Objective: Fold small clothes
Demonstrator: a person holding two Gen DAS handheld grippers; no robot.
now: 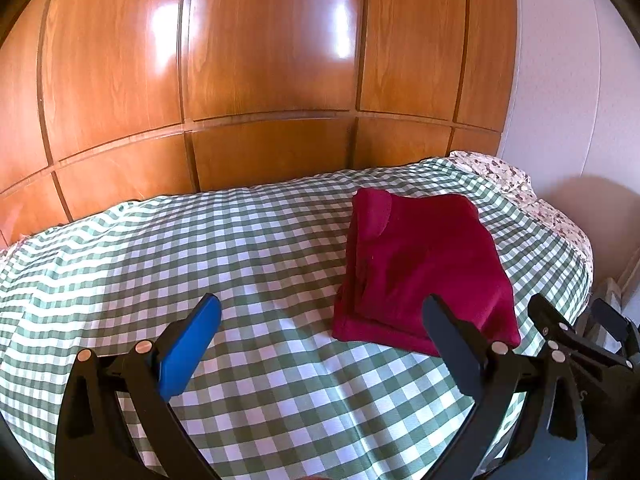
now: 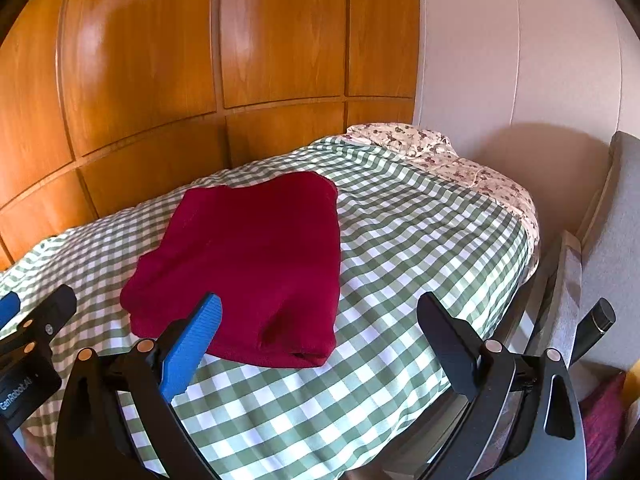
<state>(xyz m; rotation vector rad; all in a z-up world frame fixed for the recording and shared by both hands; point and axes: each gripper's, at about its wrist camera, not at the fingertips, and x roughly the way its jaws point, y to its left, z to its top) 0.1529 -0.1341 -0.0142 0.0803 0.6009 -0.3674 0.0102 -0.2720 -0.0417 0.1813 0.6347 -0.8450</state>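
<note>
Left wrist view. The left hand-held gripper (image 1: 322,314) stands with its jaws spread wide and nothing between them, above the green-checked bed (image 1: 240,248). One dark red garment (image 1: 420,264) lies on the bed's right half as a compact, layered rectangle, apart from both fingers. Part of the right hand-held gripper (image 1: 576,320) shows at the right edge. One wooden wardrobe (image 1: 260,60) stands behind the bed.

Right wrist view. The right hand-held gripper's (image 2: 320,312) jaws are likewise wide apart and empty; its blue pad overlaps the garment's (image 2: 256,256) near edge in the picture, though contact cannot be confirmed. One floral pillow (image 2: 440,156) lies at the bed's (image 2: 400,240) far end.

Judged from the garment's squared shape, folding of this piece appears complete; no other garment is visible.
</note>
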